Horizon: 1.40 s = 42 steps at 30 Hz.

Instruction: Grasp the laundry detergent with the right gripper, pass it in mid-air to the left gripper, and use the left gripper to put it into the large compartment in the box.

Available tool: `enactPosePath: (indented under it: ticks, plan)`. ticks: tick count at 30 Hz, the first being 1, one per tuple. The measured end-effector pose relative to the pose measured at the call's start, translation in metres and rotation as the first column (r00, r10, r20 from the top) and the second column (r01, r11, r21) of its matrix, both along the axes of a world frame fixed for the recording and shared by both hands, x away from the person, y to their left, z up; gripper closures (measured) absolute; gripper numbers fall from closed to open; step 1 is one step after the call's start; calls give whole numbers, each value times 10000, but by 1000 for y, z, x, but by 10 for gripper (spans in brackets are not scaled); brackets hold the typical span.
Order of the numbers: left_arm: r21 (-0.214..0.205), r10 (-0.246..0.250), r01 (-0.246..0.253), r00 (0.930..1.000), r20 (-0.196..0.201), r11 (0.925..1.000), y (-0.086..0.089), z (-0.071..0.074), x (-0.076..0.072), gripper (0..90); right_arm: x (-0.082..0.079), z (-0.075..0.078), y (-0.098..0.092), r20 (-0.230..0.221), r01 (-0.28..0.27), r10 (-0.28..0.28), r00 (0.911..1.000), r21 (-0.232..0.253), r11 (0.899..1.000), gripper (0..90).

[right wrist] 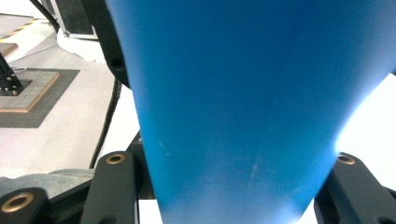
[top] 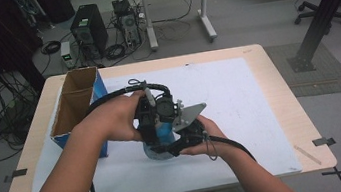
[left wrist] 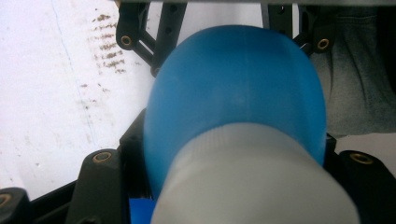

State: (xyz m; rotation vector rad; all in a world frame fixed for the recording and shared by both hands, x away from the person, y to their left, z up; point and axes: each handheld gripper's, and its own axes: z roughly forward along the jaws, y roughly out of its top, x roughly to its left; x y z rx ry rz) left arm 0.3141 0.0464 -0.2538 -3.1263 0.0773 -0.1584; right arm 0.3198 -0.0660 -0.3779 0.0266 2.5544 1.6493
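The forearms (top: 70,186) came in from the bottom of the high view, nearest the camera, and met at the centre of the frame over a wide white mat (top: 239,96) that covered most of the table (top: 286,105). An open blue box (top: 75,104) stood at the left of the mat, its brown inside bare as far as could be seen. On the floor beyond, in the upper left, stood a computer tower (top: 88,29) among loose cables.

Both hands brought their tools together on one thing: a blue bottle (top: 157,141) with a white cap (left wrist: 254,182). In the high view only a small patch of blue showed beneath the two black tools, low in the centre of the frame.

The left gripper (top: 153,111) came at it from above and the left. In its own view the rounded blue shoulder and the white cap stood close between the black jaws, which pressed in from lower left and lower right, so it looked clamped on the bottle near the cap end. The right gripper (top: 186,134) came from the lower right. In its view the blue body (right wrist: 243,107) took up nearly the whole frame, widening upward, with a jaw tight at each lower corner; it too looked closed on the bottle.

One tool near the cap and one on the body suggested a hand-over or a twist at the cap, though which could not be told.
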Motion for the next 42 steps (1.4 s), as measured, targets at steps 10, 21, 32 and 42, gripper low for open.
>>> enactPosePath:
  ticks: [10,21,32,42]
  plan:
    - [116,260,-261,9997,28,9996,-1,2,3,391,-1,2,-3,-270,117,-105,9996,452,9989,382]
    - [105,158,-159,9998,85,9998,0,3,2,391,1,-6,-6,-460,543,-519,9976,514,9972,212]
    - [232,351,-355,9992,175,9991,0,4,5,390,3,-8,-10,-1019,723,-671,9925,486,9962,84]
    - [146,1063,-1061,9943,-70,9942,2,9,13,388,8,-4,-25,-1386,1023,-923,9860,665,9925,11]
